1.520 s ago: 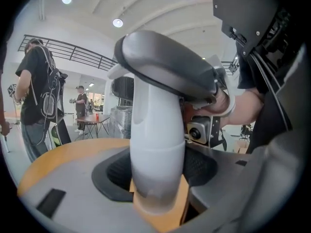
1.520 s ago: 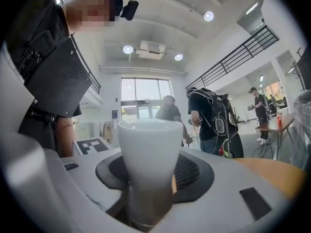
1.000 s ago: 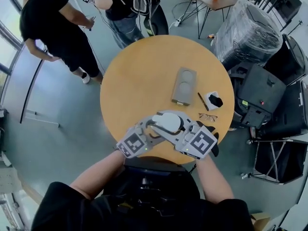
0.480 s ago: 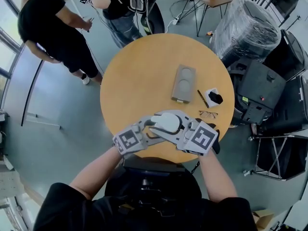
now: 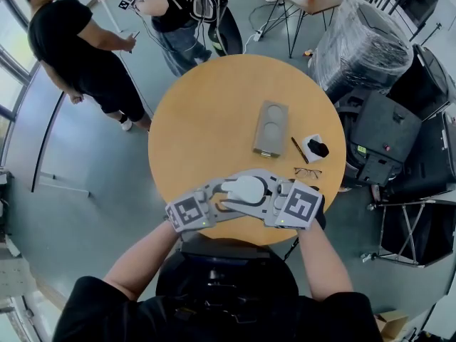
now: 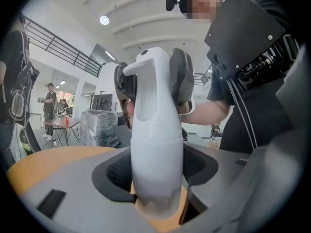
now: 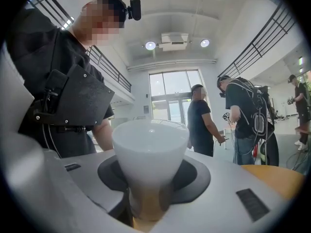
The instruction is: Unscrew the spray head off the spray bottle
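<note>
the left gripper [image 5: 223, 196] is clenched on the white body of the spray bottle [image 5: 244, 188], and the right gripper [image 5: 268, 194] is clenched on the spray head [image 6: 151, 76] at the other end. the bottle is held between the two grippers over the near edge of the round wooden worktop [image 5: 206, 120]; i cannot tell if it touches the wood. farther on the worktop lie a grey tray [image 5: 272, 127], a pen [image 5: 300, 149] and a pair of glasses [image 5: 308, 172].
</note>
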The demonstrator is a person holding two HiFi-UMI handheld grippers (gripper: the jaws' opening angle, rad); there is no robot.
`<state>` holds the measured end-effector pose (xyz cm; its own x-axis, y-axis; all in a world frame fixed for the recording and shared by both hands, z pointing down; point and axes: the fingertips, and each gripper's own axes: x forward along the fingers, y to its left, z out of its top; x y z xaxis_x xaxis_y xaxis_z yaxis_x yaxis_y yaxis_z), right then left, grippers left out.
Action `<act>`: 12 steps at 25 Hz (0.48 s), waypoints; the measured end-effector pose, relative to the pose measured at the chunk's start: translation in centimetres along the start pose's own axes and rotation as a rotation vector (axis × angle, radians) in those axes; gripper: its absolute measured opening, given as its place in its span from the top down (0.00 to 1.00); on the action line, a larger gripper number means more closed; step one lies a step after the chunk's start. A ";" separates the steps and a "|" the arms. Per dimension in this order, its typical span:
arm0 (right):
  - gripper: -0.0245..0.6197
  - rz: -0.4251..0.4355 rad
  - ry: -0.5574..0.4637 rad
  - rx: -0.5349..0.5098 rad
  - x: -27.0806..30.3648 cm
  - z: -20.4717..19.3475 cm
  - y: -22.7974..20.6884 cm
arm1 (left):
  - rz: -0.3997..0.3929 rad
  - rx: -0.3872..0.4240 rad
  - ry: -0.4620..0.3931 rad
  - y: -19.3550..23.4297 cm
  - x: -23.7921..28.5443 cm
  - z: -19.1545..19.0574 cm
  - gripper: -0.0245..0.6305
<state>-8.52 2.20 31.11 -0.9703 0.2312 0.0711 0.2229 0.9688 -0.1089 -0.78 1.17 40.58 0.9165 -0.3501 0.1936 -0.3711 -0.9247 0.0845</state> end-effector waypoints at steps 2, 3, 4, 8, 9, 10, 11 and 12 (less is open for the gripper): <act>0.66 0.026 0.006 -0.008 -0.2 0.1 0.2 | -0.010 0.000 0.001 -0.1 0.2 0.2 0.50; 0.66 0.038 0.010 -0.010 -0.2 0.1 0.3 | -0.017 -0.003 0.001 -0.2 0.3 0.4 0.50; 0.66 0.052 0.012 -0.012 -0.2 0.2 0.5 | -0.026 -0.007 0.000 -0.4 0.3 0.5 0.50; 0.68 0.171 0.036 -0.021 0.0 0.2 1.9 | -0.133 -0.019 0.005 -1.6 0.3 0.3 0.50; 0.68 0.193 0.046 -0.022 0.0 0.1 2.2 | -0.150 -0.021 0.004 -1.9 0.3 0.3 0.50; 0.68 0.209 0.047 -0.021 0.0 0.2 2.4 | -0.160 -0.022 0.003 -2.0 0.3 0.3 0.50; 0.68 0.229 0.041 -0.015 0.0 0.3 2.6 | -0.176 -0.023 0.004 -2.3 0.2 0.4 0.50; 0.68 0.262 0.036 -0.003 -0.1 0.3 3.1 | -0.202 -0.025 0.008 -2.7 0.2 0.4 0.50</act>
<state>-7.73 5.12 30.44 -0.8754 0.4772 0.0764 0.4664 0.8757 -0.1251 0.46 3.54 40.02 0.9716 -0.1563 0.1777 -0.1831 -0.9722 0.1463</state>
